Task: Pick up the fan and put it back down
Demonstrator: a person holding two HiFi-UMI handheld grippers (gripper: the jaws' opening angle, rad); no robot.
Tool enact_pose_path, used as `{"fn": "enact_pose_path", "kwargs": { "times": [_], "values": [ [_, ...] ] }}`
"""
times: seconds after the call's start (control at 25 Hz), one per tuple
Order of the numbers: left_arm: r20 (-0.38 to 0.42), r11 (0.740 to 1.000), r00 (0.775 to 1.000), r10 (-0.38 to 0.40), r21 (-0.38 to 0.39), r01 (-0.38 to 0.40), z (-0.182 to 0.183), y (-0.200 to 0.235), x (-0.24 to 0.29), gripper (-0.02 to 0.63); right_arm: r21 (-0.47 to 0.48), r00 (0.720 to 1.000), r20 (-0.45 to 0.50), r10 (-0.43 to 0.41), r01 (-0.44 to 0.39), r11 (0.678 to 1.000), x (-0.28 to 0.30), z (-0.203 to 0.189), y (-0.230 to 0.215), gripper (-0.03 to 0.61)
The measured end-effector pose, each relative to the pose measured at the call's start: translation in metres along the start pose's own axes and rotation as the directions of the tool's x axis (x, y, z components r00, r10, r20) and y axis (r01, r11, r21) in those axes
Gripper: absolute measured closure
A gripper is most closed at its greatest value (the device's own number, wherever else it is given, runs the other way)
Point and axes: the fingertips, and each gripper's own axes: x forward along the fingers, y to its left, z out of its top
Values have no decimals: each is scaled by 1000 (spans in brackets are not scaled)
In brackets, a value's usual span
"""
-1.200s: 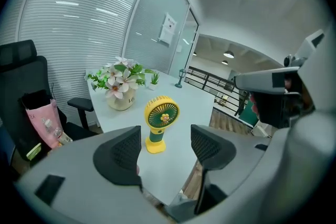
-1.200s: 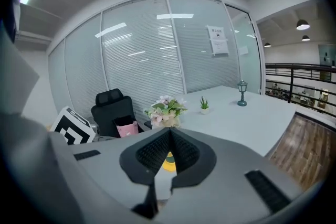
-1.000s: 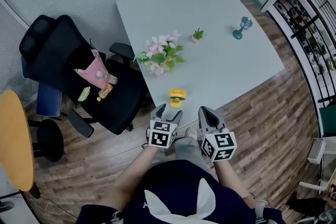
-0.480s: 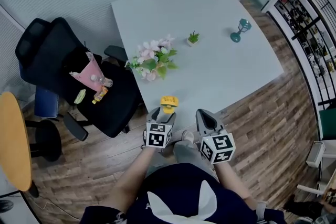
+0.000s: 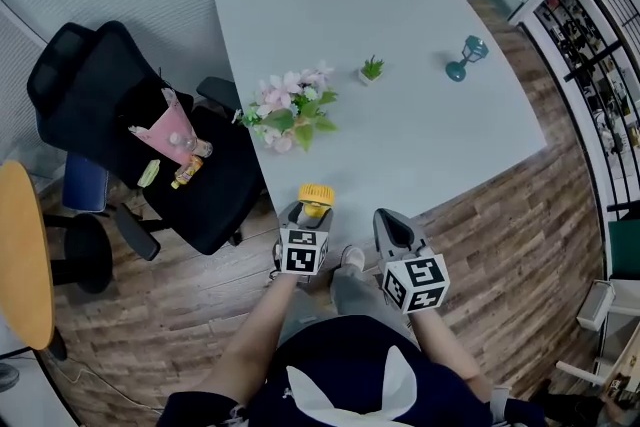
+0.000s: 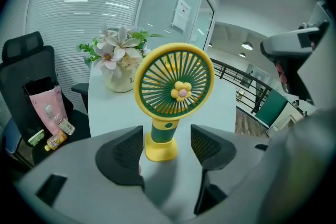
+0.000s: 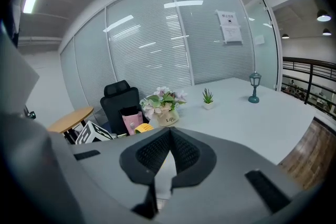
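A small yellow and green fan [image 5: 316,198] [image 6: 173,93] stands upright near the front edge of the pale grey table [image 5: 420,145]. My left gripper [image 5: 305,218] [image 6: 167,149] is open, and its two jaws flank the fan's yellow base without closing on it. In the left gripper view the fan's round grille with a flower centre faces the camera. My right gripper [image 5: 393,228] [image 7: 169,150] is shut with nothing in it, held off the table's front edge to the right of the fan. A sliver of the fan [image 7: 143,127] shows in the right gripper view.
A vase of pink flowers [image 5: 288,110] stands behind the fan, with a small potted plant [image 5: 372,70] and a teal lantern [image 5: 466,57] farther back. A black office chair [image 5: 150,145] holding a pink bag [image 5: 172,131] and bottles is left of the table. A wooden round table [image 5: 22,255] is at far left.
My left gripper has moved forward to the fan, so its jaws now stand either side of the base. The right gripper has hardly moved.
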Motion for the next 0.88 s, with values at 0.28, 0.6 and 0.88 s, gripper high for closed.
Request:
{"fn": "enact_pose_path", "kwargs": {
  "times": [0.28, 0.6, 0.88],
  "values": [
    [8, 998, 998, 57, -20, -57, 3, 4, 13, 327, -30, 999, -31, 44, -45, 999, 6, -4, -6, 574],
    [-1, 995, 995, 103, -5, -103, 0, 8, 20, 356, -52, 995, -49, 81, -84, 995, 15, -3, -10, 574],
    [-14, 992, 992, 124, 27, -124, -4, 9, 25, 408, -45, 996, -47, 71, -73, 996, 15, -4, -17, 574]
  ]
}}
